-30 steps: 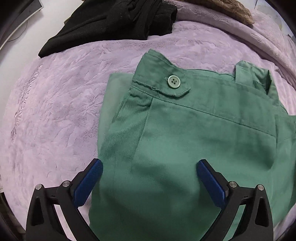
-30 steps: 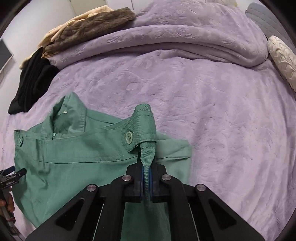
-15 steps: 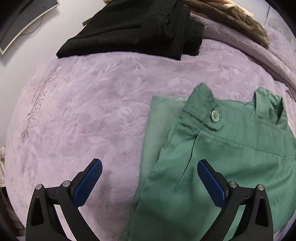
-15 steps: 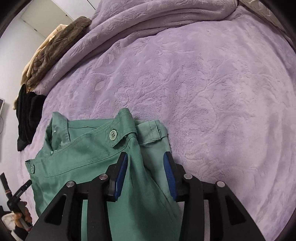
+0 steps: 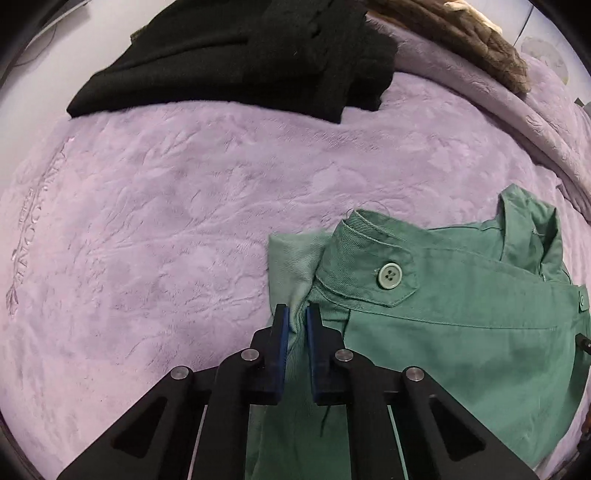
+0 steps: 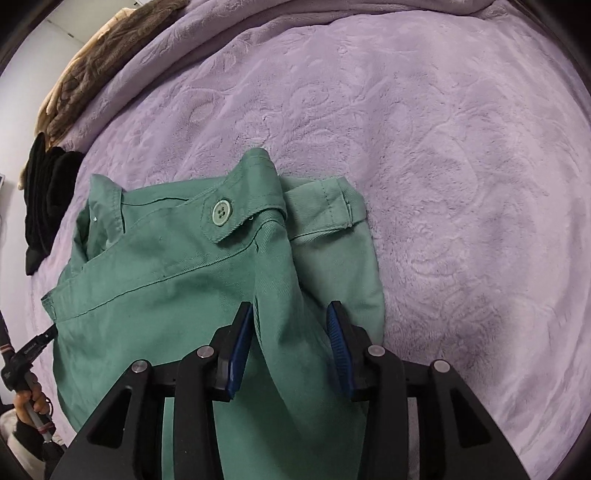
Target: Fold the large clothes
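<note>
A green garment point(image 5: 461, 350) with buttoned shoulder tabs lies folded on a purple blanket point(image 5: 166, 221). My left gripper point(image 5: 297, 321) is at the garment's left edge, just below the tab with the pale button point(image 5: 388, 276). Its jaws are closing, and the blue pads pinch a ridge of green cloth. In the right wrist view the garment point(image 6: 166, 302) fills the lower left. My right gripper point(image 6: 291, 325) stands open over the other edge. A raised fold of cloth lies loose between its pads, below the other button point(image 6: 221, 213).
Folded black clothes point(image 5: 240, 55) and a brown knitted piece point(image 5: 461, 33) lie at the blanket's far edge. The bunched purple blanket point(image 6: 461, 184) spreads wide to the right. A person's hand point(image 6: 31, 400) holds the left tool at the right wrist view's left edge.
My left gripper slid left to the garment's edge and closed from wide open onto the cloth. My right gripper let go of the pinched fold, opened partway and sank closer to the garment.
</note>
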